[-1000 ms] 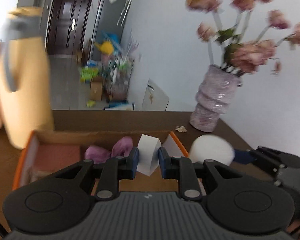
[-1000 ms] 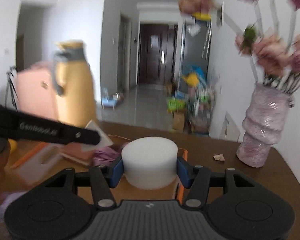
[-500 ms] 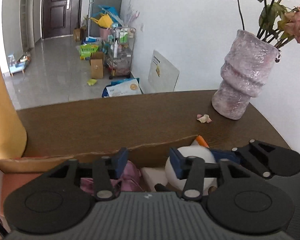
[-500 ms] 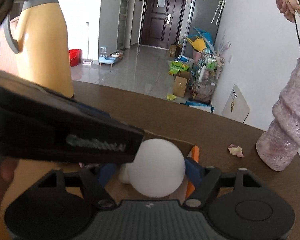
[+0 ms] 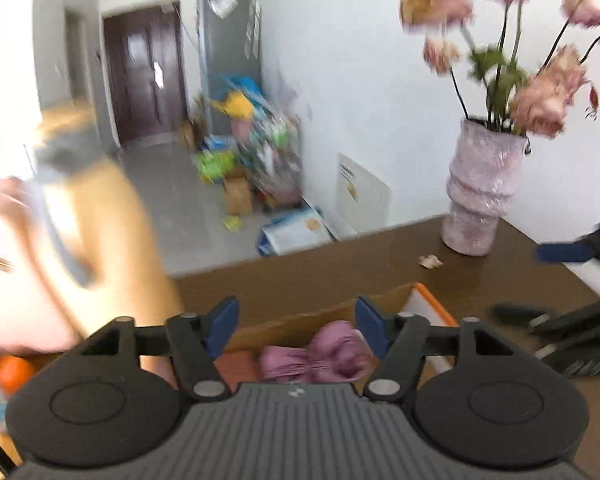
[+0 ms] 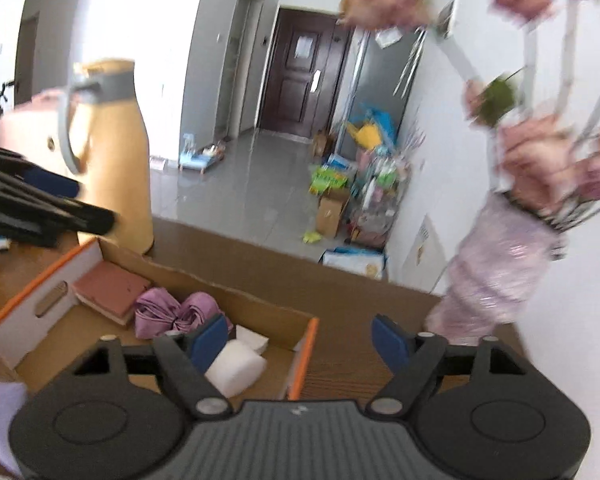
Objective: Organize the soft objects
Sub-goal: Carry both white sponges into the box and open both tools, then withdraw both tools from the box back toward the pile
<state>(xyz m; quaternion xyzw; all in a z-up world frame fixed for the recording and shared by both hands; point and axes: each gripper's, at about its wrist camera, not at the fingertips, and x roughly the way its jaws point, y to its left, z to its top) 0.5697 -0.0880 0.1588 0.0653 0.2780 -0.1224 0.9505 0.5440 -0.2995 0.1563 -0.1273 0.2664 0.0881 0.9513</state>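
An open cardboard box (image 6: 304, 356) with orange edges lies on the brown table. It holds a purple cloth bow (image 6: 172, 312), a pink block (image 6: 108, 284) and white foam pieces (image 6: 236, 366). My right gripper (image 6: 299, 340) hovers over the box's right end, its jaws opening with nothing between them. My left gripper (image 5: 297, 322) hangs above the purple bow (image 5: 316, 360), jaws likewise opening and empty. Each view catches the other gripper's fingers (image 5: 564, 252) (image 6: 52, 186) at its edge.
A tall yellow jug (image 6: 112, 160) stands behind the box's left end. A pink vase (image 5: 480, 200) of flowers stands at the table's far right, a fallen petal (image 5: 430, 261) near it. Beyond the far table edge the floor drops to a cluttered hallway.
The left gripper let go of a white foam wedge and the right of a round white foam piece into the box. Both jaws spread and both grippers rose.
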